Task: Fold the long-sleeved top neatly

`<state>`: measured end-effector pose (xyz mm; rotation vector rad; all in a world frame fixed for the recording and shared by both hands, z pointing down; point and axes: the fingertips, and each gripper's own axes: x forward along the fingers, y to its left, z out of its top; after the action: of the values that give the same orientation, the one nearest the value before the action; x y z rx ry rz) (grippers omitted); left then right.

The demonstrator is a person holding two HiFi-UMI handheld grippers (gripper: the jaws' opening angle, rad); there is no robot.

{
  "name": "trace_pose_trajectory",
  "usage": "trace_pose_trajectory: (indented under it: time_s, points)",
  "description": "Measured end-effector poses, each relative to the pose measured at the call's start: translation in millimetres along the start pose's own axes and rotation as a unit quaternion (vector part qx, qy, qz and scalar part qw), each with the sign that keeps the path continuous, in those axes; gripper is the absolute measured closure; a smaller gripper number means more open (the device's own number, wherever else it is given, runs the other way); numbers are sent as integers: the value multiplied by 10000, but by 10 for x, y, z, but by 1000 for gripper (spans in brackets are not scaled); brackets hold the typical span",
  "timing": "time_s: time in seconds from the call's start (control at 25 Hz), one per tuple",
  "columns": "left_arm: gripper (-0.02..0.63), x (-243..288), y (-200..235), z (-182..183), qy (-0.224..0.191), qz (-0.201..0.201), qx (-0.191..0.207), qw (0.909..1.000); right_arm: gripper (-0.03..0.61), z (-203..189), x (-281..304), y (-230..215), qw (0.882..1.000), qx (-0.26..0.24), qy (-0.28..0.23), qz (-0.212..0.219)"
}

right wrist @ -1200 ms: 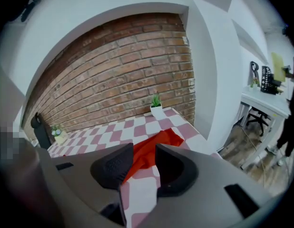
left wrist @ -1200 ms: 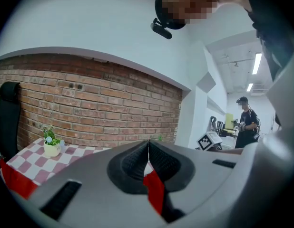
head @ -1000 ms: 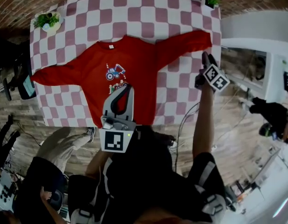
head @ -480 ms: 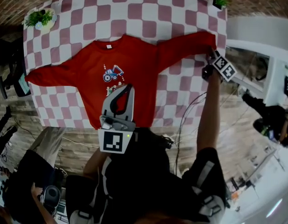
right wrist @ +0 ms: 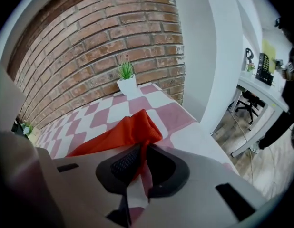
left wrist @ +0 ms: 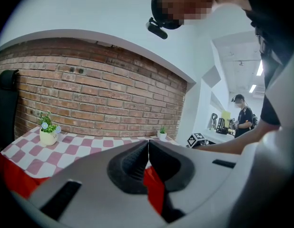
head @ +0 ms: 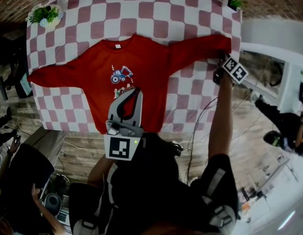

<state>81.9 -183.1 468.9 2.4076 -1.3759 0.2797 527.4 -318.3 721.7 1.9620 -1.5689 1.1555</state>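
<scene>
Right gripper (head: pixel 223 58) came down and its jaws just closed onto the sleeve cuff (right wrist: pixel 146 127) of the red long-sleeved top (head: pixel 137 77), spread flat on the checked table (head: pixel 156 13), so the sleeve looks ready to fold in; left gripper (left wrist: pixel 148 145) pressed together, empty.

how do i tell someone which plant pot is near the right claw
Start at the checked table and follow the red top's sleeve to the far right corner by the brick wall. The white pot there holds one small spiky tuft; the left corner's cream pot holds a bushier, flowering plant.

Grey left tool (head: pixel 136 90), black-and-white marker cube (head: pixel 123 147), black shirt (head: pixel 146 180)
</scene>
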Motion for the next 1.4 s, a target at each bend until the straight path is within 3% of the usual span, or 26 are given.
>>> trace_pose_trajectory:
  time_s: [0.4, 0.64, 1.08, 1.4]
  points:
    - [606, -329, -24, 122, -223, 127, -1, 9997, 541, 163, -398, 149, 9982, -407, -447, -28]
    - [606, -604, -75, 243, -397, 239, 48, 9989, 543, 328, -805, 430, 9914, -1000, -840, 65]
    - [606, -1345, -291, 369, -733, 471, 71, 9962, 545, 510, -1783, 1123, 9664, -1987, -1564, 465]
    - [606, -2132, -426, 264, -978, 884, 68, 9913, 545, 382, -2516, 1919, 9351, -2640, -2033, 1208]
